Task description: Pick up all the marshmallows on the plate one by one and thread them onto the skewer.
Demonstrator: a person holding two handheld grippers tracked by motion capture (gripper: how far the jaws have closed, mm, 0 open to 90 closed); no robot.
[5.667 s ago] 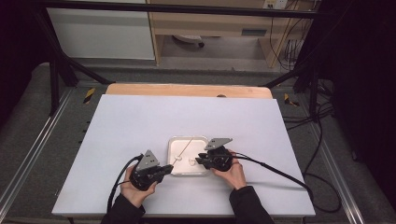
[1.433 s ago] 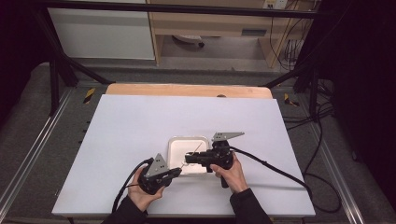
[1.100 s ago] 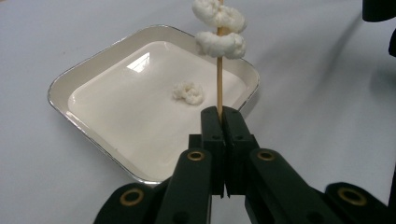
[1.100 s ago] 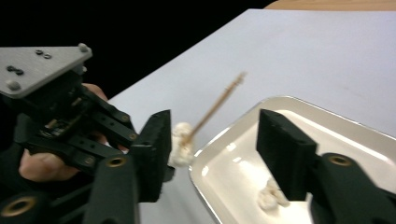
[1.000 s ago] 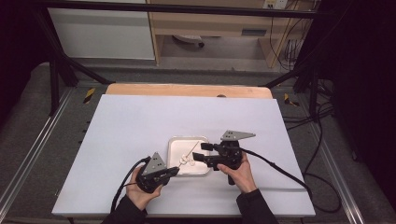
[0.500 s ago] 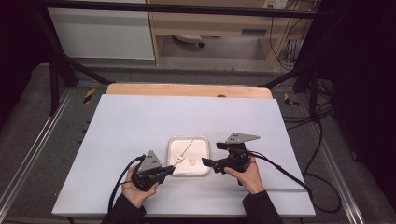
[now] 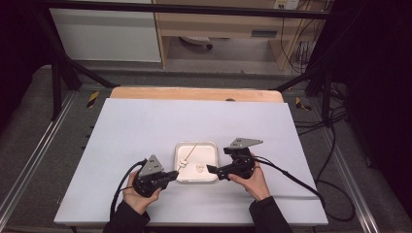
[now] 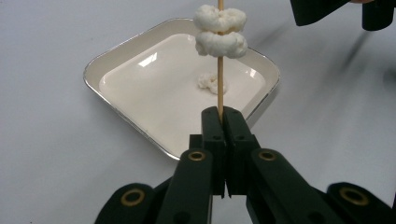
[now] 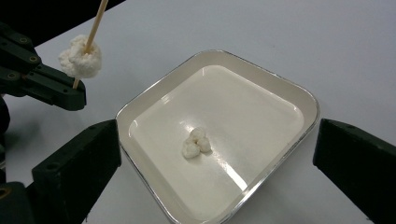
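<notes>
Resting near the table's near edge, a square white tray with rounded corners holds one lumpy white popcorn-like piece. The left gripper, jaws clamped on a thin wooden skewer, holds two similar puffy pieces threaded above the tray. The right gripper hovers at the tray's right, jaws wide apart.

High view: soft, slightly grainy; pale lavender-white tabletop evenly lit from overhead, surroundings falling to near-black at both sides. Faint shadows only.

Left gripper view: white square metal-rimmed tray shows small bright glare patches on its glossy floor; black near jaws sharp, dark shape at top right blurred.

Right gripper view: broad glare streaks across the tray; black jaws at the lower corners soft, out of focus; tabletop dims toward top left.
</notes>
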